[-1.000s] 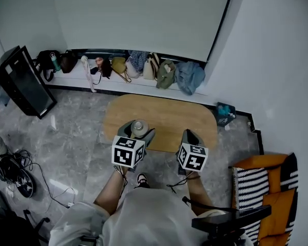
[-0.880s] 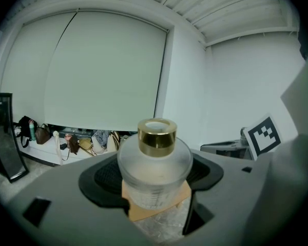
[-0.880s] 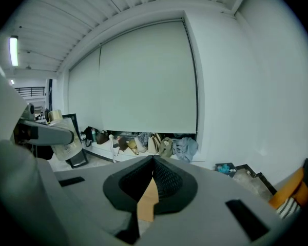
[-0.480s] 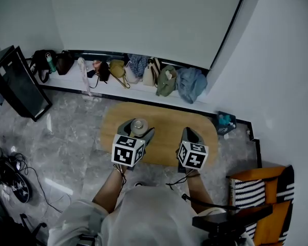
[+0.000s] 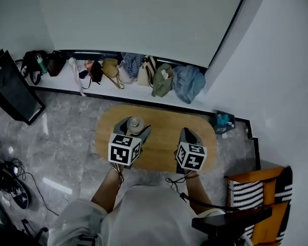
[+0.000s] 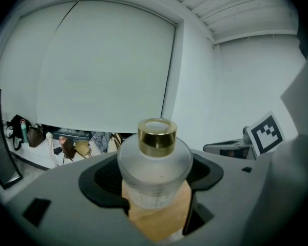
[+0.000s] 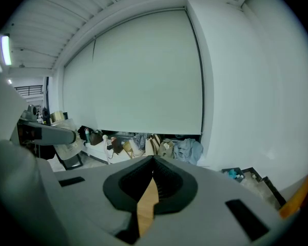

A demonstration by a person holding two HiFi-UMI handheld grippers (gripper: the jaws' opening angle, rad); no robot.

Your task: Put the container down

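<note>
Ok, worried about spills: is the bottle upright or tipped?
Upright: the frosted bottle stands vertically between the left claw's jaws, its gold neck pointing up.

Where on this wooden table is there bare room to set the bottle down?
The whole wooden table looks bare: free beyond the bottle, and rightward to its rounded end. The crowded spot is the ledge along the wall, lined with bags.

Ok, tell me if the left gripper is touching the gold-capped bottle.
Touching. The left gripper view shows the left gripper clamped on the bottle, with both jaws pressed against its frosted sides.
</note>
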